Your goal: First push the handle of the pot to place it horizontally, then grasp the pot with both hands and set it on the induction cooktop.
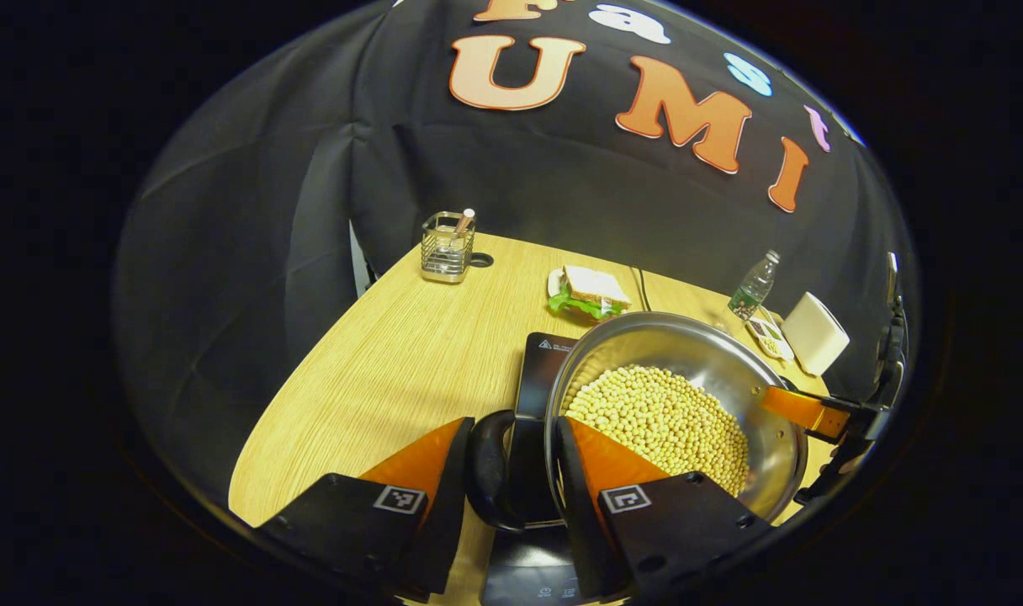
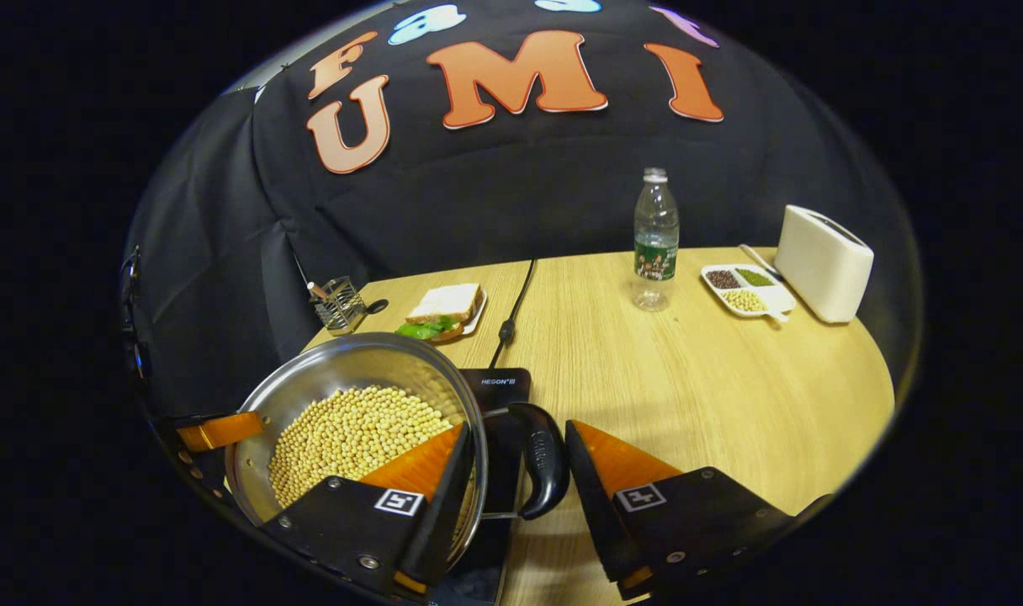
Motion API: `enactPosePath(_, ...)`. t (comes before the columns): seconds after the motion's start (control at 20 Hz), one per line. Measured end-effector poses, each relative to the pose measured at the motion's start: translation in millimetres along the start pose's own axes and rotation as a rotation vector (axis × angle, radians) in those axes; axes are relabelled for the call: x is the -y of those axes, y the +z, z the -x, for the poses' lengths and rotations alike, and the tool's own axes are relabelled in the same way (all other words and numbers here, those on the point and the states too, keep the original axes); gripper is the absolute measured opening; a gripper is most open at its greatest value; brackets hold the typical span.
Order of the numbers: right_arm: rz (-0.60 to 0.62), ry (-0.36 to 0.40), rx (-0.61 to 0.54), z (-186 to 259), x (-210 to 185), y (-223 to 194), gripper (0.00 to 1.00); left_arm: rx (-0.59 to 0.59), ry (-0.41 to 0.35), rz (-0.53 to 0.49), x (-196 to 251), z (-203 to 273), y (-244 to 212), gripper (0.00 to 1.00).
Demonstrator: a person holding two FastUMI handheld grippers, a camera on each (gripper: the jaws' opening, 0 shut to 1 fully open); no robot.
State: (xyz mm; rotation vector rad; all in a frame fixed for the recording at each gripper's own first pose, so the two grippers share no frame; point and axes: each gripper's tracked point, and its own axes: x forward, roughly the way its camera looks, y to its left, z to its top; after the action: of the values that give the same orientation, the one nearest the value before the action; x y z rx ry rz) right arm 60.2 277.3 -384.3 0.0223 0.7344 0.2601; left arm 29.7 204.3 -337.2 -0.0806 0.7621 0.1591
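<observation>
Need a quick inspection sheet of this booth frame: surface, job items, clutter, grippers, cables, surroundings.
Surface: wooden table, light grain.
Job's things: steel pot full of soybeans, over the black induction cooktop; contact unclear.
Clutter: sandwich, water bottle, divided bean tray, white toaster, wire utensil holder.
Grippers: left gripper straddles the left pot handle; right gripper straddles the right pot handle; fingers apart.
Cables: black power cord runs to the wall.
Surroundings: black cloth backdrop.

bare table (image 2: 688,387) right of pot (image 2: 352,379) – bottle (image 2: 654,240), toaster (image 2: 823,261), bean tray (image 2: 745,290) along back edge
</observation>
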Motion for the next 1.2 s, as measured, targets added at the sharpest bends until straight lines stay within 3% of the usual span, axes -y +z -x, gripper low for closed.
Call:
enactPosePath(0.2, 0.029, -0.017, 0.057, 21, 11, 15, 0.94, 0.060, 0.050, -0.002, -5, 16, 12, 0.67)
enactPosePath(0.35, 0.029, -0.024, 0.091, 36, 20, 23, 0.94, 0.149, 0.080, -0.033, -2, 44, 36, 0.89)
enactPosePath(0.45, 0.030, -0.025, 0.120, 51, 29, 31, 0.94, 0.192, 0.093, -0.039, 4, 65, 48, 0.96)
enactPosePath(0.75, 0.033, -0.060, 0.250, 109, 77, 71, 0.94, 0.438, 0.137, -0.073, 40, 153, 114, 0.98)
enactPosePath(0.85, 0.030, -0.071, 0.312, 137, 96, 89, 0.94, 0.502, 0.117, -0.082, 62, 181, 131, 0.98)
enactPosePath(1.0, 0.055, -0.088, 0.377, 175, 122, 108, 0.94, 0.596, 0.027, -0.064, 104, 221, 155, 0.97)
enactPosePath(1.2, 0.081, -0.117, 0.465, 228, 152, 137, 0.94, 0.684, -0.008, -0.072, 137, 256, 176, 0.97)
